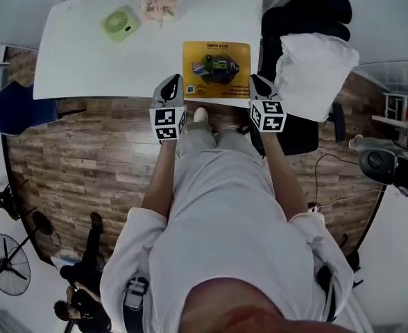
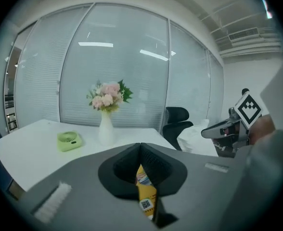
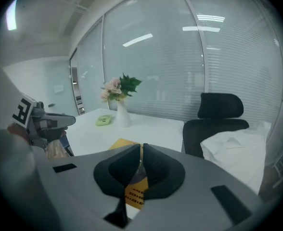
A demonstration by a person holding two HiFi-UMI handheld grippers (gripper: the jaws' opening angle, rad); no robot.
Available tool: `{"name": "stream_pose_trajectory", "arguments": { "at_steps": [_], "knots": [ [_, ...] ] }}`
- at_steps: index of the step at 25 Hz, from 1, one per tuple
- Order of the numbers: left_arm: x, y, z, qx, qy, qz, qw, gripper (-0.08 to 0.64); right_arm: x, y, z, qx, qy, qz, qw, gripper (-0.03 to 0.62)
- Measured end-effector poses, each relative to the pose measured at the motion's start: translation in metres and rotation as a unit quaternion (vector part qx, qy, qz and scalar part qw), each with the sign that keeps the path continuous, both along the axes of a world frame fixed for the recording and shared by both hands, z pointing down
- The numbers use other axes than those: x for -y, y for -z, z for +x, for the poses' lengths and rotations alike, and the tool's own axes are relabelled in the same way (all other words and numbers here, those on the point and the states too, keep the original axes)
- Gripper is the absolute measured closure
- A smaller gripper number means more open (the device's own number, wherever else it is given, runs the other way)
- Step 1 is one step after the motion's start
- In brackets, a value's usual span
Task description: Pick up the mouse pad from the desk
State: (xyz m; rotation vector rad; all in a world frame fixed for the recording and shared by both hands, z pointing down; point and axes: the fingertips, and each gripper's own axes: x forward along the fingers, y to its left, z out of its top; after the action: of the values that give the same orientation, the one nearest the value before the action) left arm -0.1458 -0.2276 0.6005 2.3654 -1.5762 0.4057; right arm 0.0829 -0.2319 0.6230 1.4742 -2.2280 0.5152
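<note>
Flanking the mouse pad (image 1: pixel 216 69), left hand-held gripper (image 1: pixel 171 86) and right hand-held gripper (image 1: pixel 259 84) hover
</note>
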Motion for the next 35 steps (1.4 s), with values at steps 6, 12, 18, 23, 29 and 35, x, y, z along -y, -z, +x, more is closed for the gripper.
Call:
{"name": "stream_pose_trajectory", "arguments": {
  "at_steps": [6, 12, 18, 23, 29, 35],
  "knots": [
    [0.035, -0.084, 0.006, 0.019, 0.001, -0.094, 0.9954, 0.507, 0.033, -0.083, 0.012, -0.033, -0.046, -0.080, 0.995, 0.541],
    [0.047, -0.140, 0.007, 0.029, 0.031, -0.167, 0.9850, 0.433, 0.044, -0.142, 0.025, -0.047, -0.073, -0.155, 0.984, 0.495],
    [0.055, -0.171, 0.007, 0.026, 0.055, -0.210, 0.9758, 0.420, 0.050, -0.168, 0.028, -0.051, -0.070, -0.196, 0.977, 0.436],
    [0.057, -0.191, 0.002, 0.036, 0.066, -0.242, 0.9673, 0.403, 0.048, -0.183, 0.028, -0.047, -0.075, -0.221, 0.971, 0.407],
    [0.058, -0.207, 0.003, 0.053, 0.080, -0.262, 0.9602, 0.393, 0.047, -0.191, 0.027, -0.043, -0.072, -0.227, 0.970, 0.385],
    [0.058, -0.207, 0.008, 0.057, 0.091, -0.260, 0.9597, 0.414, 0.047, -0.192, 0.024, -0.052, -0.069, -0.223, 0.971, 0.407]
  ]
}}
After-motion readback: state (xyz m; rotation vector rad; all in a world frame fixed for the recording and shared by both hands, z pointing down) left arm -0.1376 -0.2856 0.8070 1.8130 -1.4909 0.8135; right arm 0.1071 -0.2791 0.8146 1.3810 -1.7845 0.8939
